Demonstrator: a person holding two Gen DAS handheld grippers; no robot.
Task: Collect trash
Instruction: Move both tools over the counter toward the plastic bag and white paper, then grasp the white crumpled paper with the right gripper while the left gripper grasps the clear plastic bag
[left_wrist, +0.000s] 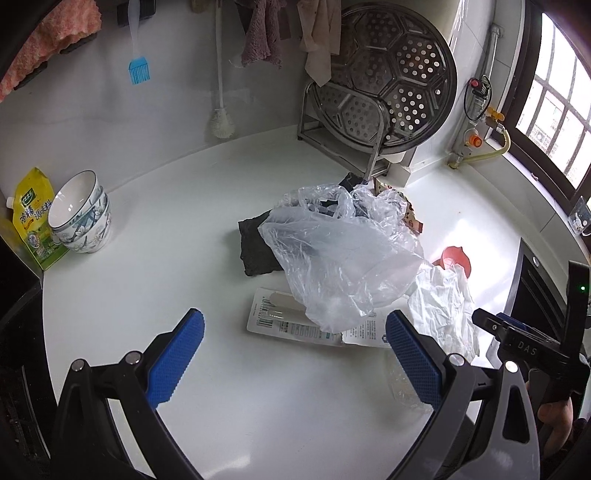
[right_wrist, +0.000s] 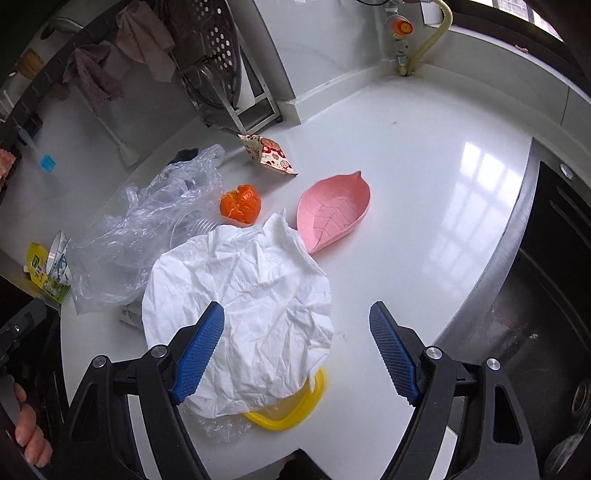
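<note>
A clear plastic bag (left_wrist: 343, 254) lies crumpled mid-counter over a dark cloth (left_wrist: 255, 247) and a printed white card package (left_wrist: 291, 321). My left gripper (left_wrist: 295, 350) hovers open just in front of the package, holding nothing. In the right wrist view a crumpled white paper (right_wrist: 240, 306) covers a yellow lid (right_wrist: 295, 410); the same paper (left_wrist: 443, 310) shows right of the bag. My right gripper (right_wrist: 297, 350) is open, its left finger over the paper. An orange peel (right_wrist: 240, 205), a patterned wrapper (right_wrist: 269, 153) and the plastic bag (right_wrist: 147, 229) lie beyond.
A pink leaf-shaped dish (right_wrist: 332, 214) sits right of the peel. Stacked bowls (left_wrist: 81, 214) and a yellow pouch (left_wrist: 33, 218) stand at the left. A metal rack with a perforated steamer tray (left_wrist: 391, 77) is at the back wall. A sink (right_wrist: 517, 350) borders the counter's right edge.
</note>
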